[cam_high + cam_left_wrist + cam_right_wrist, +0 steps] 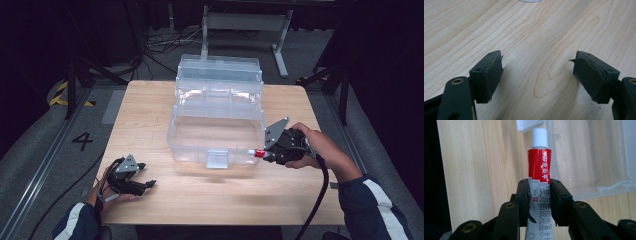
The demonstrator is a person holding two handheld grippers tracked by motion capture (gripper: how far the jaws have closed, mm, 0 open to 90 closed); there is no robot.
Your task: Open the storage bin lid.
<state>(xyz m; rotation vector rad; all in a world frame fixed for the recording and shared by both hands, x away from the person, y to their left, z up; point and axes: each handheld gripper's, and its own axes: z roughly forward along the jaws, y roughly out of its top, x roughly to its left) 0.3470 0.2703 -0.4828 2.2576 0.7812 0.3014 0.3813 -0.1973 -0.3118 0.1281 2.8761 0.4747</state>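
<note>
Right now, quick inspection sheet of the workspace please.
Surface: light wooden table, bare apart from the box.
Job's things: red and white tube with white cap, held beside the clear plastic tiered storage box, which stands open.
Clutter: nothing seen.
Grippers: right gripper shut on the tube; left gripper open, low over the table.
Cables: black cable trails from the right gripper.
Surroundings: grey floor, number 4 marked.

Tubes: one tube (539, 167) is showing, red and white with a white cap.
Boxes: one clear box (218, 120) is sitting open.
Worktops: one worktop (200, 195) is carrying it.
Grippers: two are showing, the left gripper (145, 185) and the right gripper (261, 153).
</note>
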